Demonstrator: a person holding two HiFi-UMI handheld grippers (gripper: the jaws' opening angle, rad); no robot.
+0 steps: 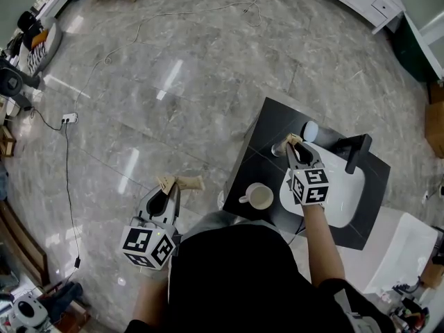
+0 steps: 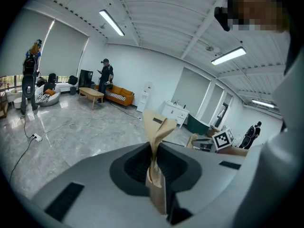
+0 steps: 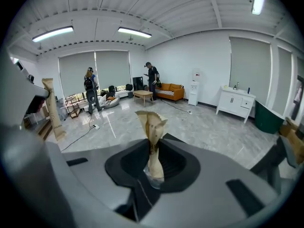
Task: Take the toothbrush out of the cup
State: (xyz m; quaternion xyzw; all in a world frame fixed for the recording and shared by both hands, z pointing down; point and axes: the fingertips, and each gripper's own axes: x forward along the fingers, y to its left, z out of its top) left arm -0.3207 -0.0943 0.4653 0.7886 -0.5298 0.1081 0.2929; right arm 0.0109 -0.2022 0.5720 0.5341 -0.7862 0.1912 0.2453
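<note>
The left gripper [image 1: 182, 182] is hanging over the grey marble floor [image 1: 173, 82], well apart from the black counter [image 1: 267, 127] and to its left. In the left gripper view, the jaws of this gripper [image 2: 159, 123] are pressing together along their taped tips, with nothing showing between them.

The right gripper [image 1: 293, 141] is reaching out over the counter, with its tips sitting near the far-left corner of the white basin [image 1: 347, 186]. In the right gripper view, the jaws of this gripper [image 3: 151, 120] are likewise meeting tip to tip, and no object is showing between them.

The cup [image 1: 261, 197] is standing upright on the counter, just beside the left edge of the basin and at the side nearest the person, with its handle pointing left. It is lying below and left of the right gripper's marker cube, apart from the jaw tips. The toothbrush is not resolving in any view, so its position cannot be told.

A black faucet [image 1: 357, 151] is rising at the far side of the basin, and a small pale round item [image 1: 310, 130] is lying on the counter just beyond the right gripper's tips
</note>
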